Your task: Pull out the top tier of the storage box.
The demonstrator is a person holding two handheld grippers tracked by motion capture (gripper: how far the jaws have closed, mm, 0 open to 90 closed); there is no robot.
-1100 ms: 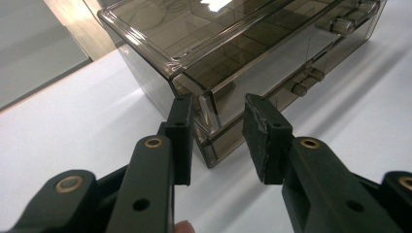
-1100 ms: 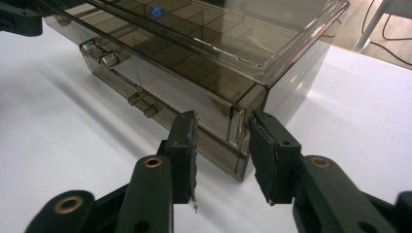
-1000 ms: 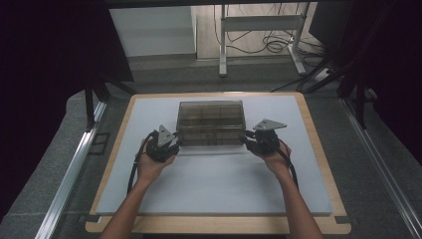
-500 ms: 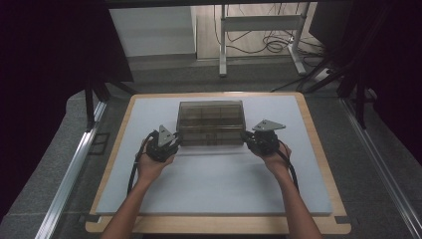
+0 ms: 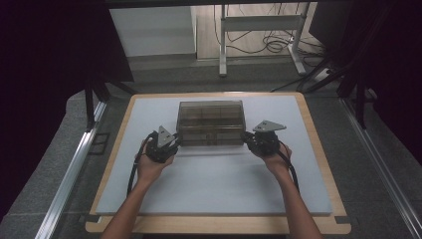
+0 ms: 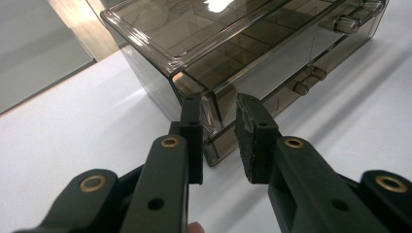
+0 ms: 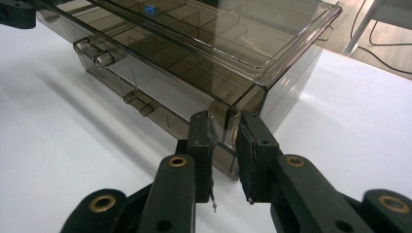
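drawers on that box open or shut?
Shut. Both drawer fronts sit flush with the box face, and the handles line up one above the other; neither front stands out.

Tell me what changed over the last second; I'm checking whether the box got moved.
Nothing visibly changed. The box sits at the same spot on the table, and the left gripper and right gripper stay at its two front corners, jaws apart around the corner edges.

Left tongs point(image 5: 171, 141) and right tongs point(image 5: 247, 138) slightly parted, forearms forward.
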